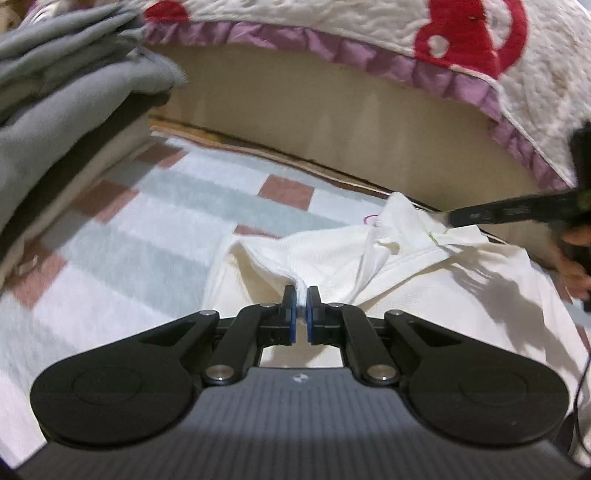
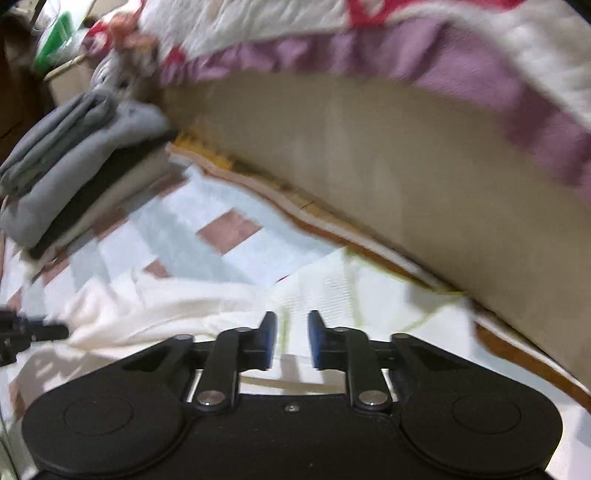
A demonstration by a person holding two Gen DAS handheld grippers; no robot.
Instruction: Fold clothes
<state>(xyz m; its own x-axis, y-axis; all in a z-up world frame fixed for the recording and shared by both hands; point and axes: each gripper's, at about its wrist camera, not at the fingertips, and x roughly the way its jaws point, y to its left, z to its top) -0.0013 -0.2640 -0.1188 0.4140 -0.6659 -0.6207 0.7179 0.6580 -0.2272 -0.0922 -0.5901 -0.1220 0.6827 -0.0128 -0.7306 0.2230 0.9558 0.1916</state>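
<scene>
A white garment (image 1: pixel 424 273) lies crumpled on a checked blanket (image 1: pixel 129 240). My left gripper (image 1: pixel 301 295) is shut on a bunched fold of the white garment at its near edge. The right gripper shows in the left wrist view (image 1: pixel 450 218) at the right, its fingers reaching to the garment's far part near the collar. In the right wrist view my right gripper (image 2: pixel 291 321) is open, its blue pads a small gap apart, just over the white garment (image 2: pixel 332 291). The left gripper's tip shows in the right wrist view (image 2: pixel 55 330) at the far left.
A stack of folded grey and dark clothes (image 1: pixel 55 96) sits at the left on the blanket; it also shows in the right wrist view (image 2: pixel 74 155). A beige mattress side (image 1: pixel 314 110) with a white, red and purple quilt (image 1: pixel 332 22) over it rises behind.
</scene>
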